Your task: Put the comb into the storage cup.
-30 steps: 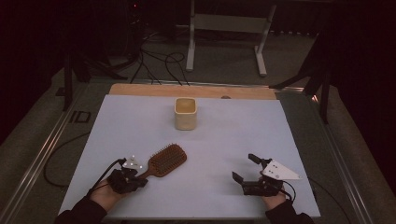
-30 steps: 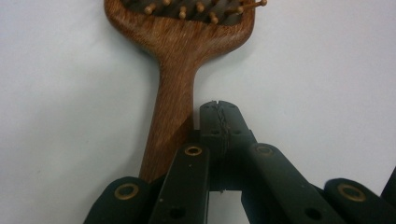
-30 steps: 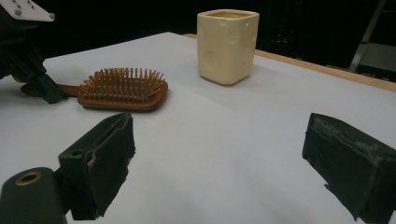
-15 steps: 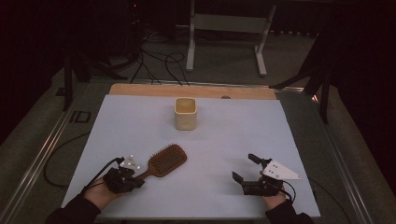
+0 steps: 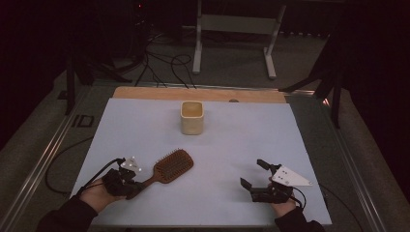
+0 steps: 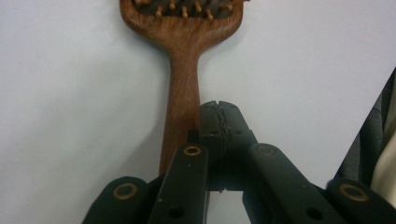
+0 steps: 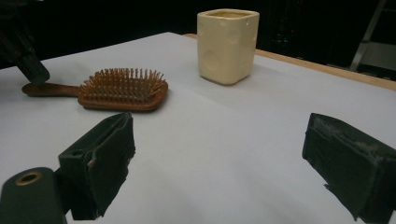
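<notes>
A wooden hairbrush (image 5: 171,165) lies bristles up on the white table top (image 5: 241,145), its handle pointing toward my left gripper (image 5: 137,186). In the left gripper view the jaws (image 6: 219,122) are pressed together with nothing between them, and the brush handle (image 6: 181,107) runs just beside and under the left finger. The right gripper view shows the brush (image 7: 119,88) flat on the table, with the left gripper's tip (image 7: 29,65) hovering over the handle's end. My right gripper (image 5: 252,173) rests near the front right, open and holding nothing (image 7: 224,163). A cream cup (image 5: 192,117) stands upright at the centre back.
A strip of bare wood (image 5: 145,93) runs along the table's far edge. Beyond it are cables (image 5: 164,67) and a metal stand (image 5: 232,29) on the dark floor. In the right gripper view the cup (image 7: 227,44) stands beyond the brush.
My left hand has drawn back a little to the left along the handle and lifted slightly. The brush stays where it lay. The right gripper has not moved.
</notes>
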Tool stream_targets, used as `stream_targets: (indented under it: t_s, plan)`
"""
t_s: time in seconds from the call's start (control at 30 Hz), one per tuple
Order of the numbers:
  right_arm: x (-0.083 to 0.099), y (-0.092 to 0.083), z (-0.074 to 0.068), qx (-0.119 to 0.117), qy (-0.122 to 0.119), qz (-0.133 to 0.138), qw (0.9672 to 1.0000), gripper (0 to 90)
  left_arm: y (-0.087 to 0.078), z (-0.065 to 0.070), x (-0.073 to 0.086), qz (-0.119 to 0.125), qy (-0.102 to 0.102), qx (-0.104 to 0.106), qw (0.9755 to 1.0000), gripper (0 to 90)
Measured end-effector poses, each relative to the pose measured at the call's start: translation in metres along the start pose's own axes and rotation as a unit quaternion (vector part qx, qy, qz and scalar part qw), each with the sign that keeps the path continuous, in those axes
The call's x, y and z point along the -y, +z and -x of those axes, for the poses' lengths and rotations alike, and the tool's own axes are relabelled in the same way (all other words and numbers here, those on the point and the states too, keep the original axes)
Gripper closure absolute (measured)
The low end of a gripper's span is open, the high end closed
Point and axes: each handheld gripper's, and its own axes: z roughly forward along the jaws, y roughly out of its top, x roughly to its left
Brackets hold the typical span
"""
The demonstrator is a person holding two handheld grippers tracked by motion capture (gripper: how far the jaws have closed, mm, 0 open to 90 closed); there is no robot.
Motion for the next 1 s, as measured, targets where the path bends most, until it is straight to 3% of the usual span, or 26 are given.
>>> stream_targets:
  t_s: [0.27, 0.53, 0.77, 1.0]
  plan:
    - [0.000, 0.000, 0.000, 0.000, 0.001, -0.001, 1.0000, 9.0, -0.007, -0.002, -0.009, -0.010, 0.010, -0.009, 0.9999, 79.2]
    - [0.000, 0.000, 0.000, 0.000, 0.001, -0.001, 1.0000, 9.0, -0.007, -0.004, -0.018, -0.031, 0.022, -0.004, 0.9993, 69.2]
    - [0.000, 0.000, 0.000, 0.000, 0.001, 0.000, 1.0000, 9.0, -0.002, -0.006, -0.025, -0.046, 0.020, 0.003, 0.9987, 59.5]
    - [0.001, 0.001, -0.001, -0.002, 0.001, -0.002, 1.0000, 9.0, 0.003, -0.006, -0.034, -0.063, 0.024, 0.004, 0.9977, 32.2]
